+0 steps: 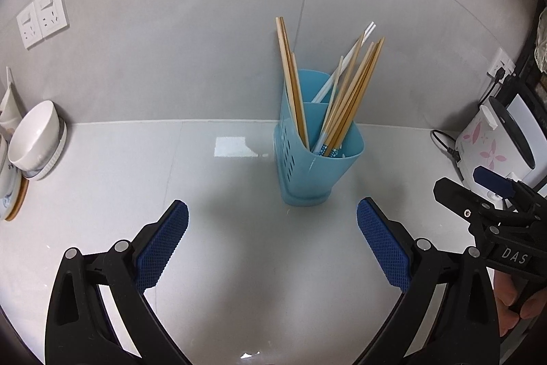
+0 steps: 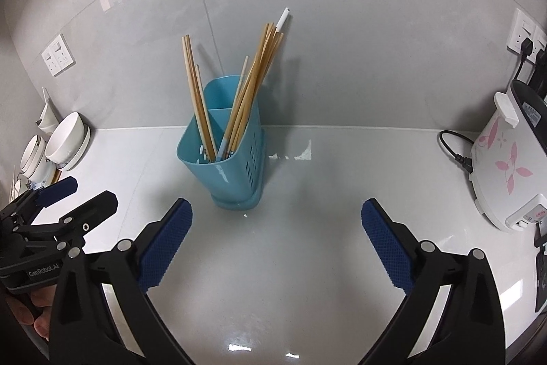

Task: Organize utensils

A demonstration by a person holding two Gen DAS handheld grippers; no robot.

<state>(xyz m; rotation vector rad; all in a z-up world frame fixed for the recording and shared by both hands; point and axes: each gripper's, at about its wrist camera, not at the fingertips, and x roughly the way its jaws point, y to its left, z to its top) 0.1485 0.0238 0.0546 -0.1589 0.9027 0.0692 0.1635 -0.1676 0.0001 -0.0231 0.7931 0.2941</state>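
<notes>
Your left gripper point(image 1: 272, 243) and right gripper point(image 2: 277, 243) both gape wide and empty above the counter point(image 1: 119, 180), with the blue holder point(image 1: 316, 159) of chopsticks point(image 1: 345, 105) standing upright just ahead, untouched.

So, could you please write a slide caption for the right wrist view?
Open right claw faces a blue utensil holder of chopsticks on a white counter.

Chopsticks point(image 2: 239, 98) stand in a blue holder point(image 2: 225, 173); right gripper point(image 2: 277, 221) jaws wide apart.
</notes>
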